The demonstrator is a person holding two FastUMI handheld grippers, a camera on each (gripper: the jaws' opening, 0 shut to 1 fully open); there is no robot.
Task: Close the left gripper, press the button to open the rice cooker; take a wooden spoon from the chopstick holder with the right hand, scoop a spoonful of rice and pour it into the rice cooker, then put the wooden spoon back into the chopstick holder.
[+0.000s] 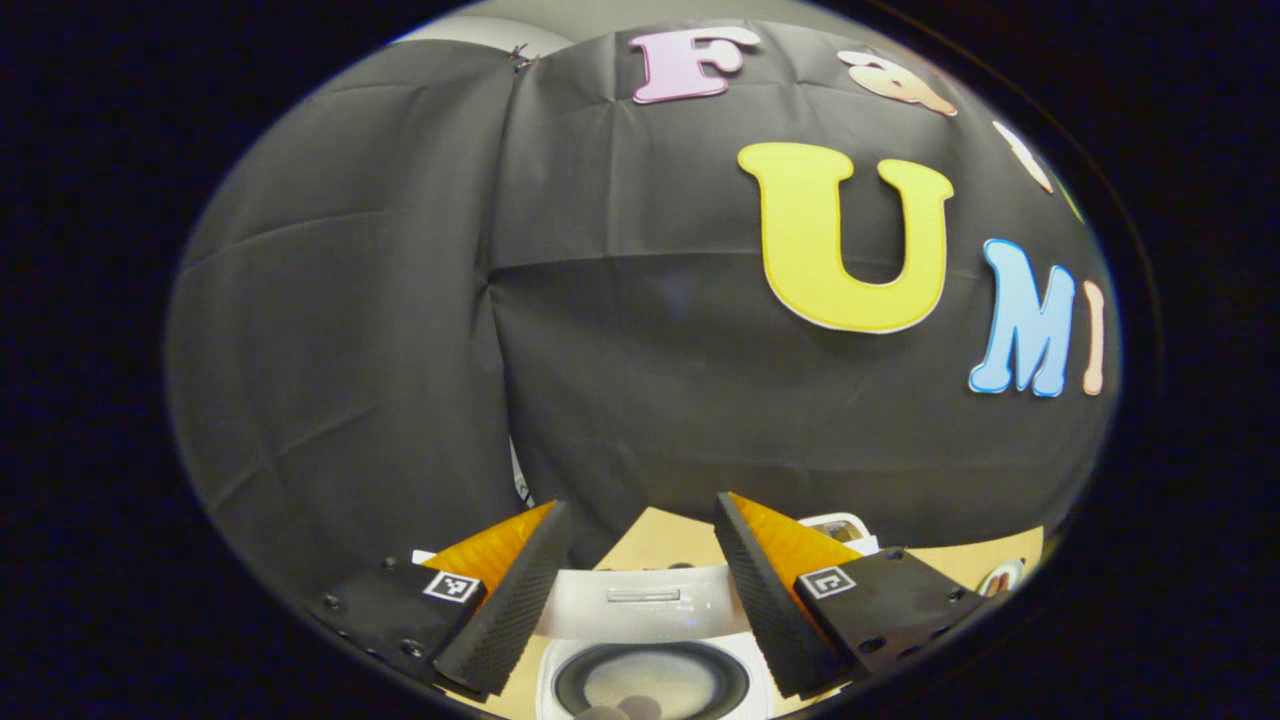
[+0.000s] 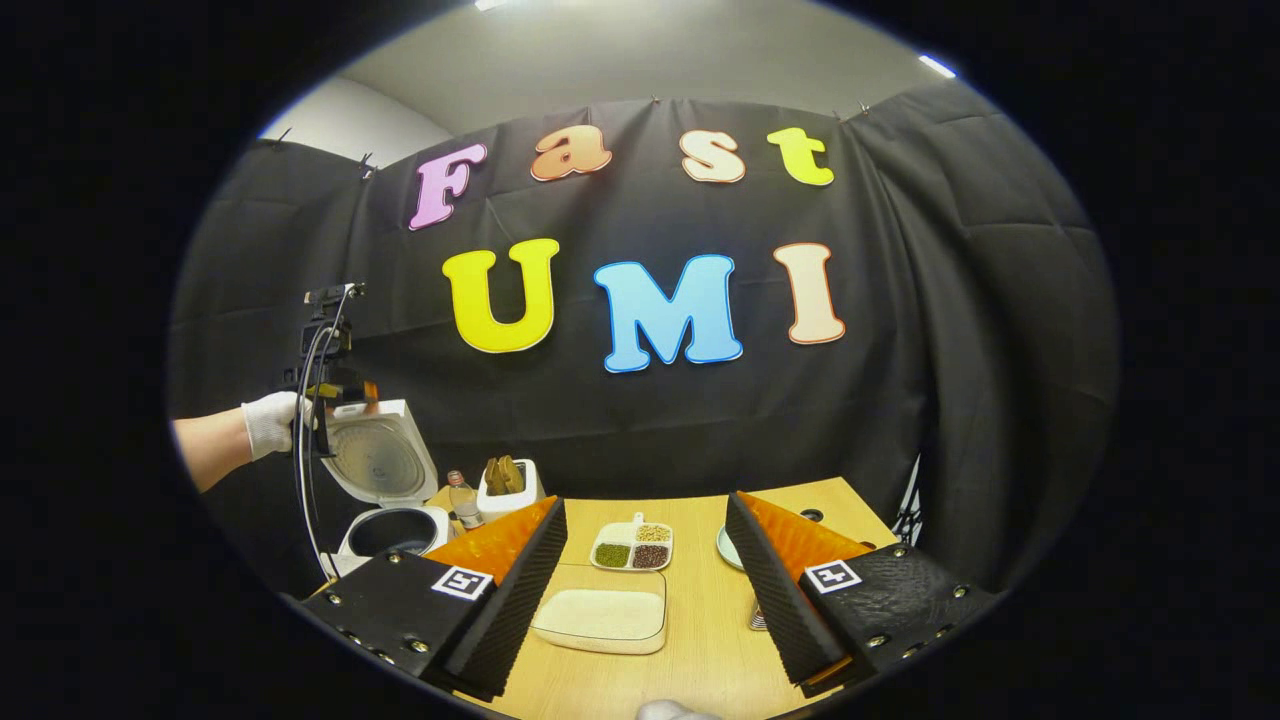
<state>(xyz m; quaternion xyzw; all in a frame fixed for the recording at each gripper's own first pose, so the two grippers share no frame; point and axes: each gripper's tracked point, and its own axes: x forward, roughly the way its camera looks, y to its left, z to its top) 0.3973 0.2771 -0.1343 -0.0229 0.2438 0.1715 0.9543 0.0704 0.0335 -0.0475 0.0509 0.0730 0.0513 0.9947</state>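
My left gripper stands open above the white rice cooker; its lid is up and the dark inner pot lies below the fingers. In the right gripper view the rice cooker sits at the table's far left with its lid raised, and a gloved hand holds the left gripper above it. The white chopstick holder with wooden spoons stands next to the cooker. A cream tray of rice lies between the fingers of my open right gripper, which holds nothing.
A small bottle stands between the cooker and the holder. A divided dish of beans sits behind the rice tray, and a plate peeks out beside my right finger. The wooden table ends at the black cloth wall.
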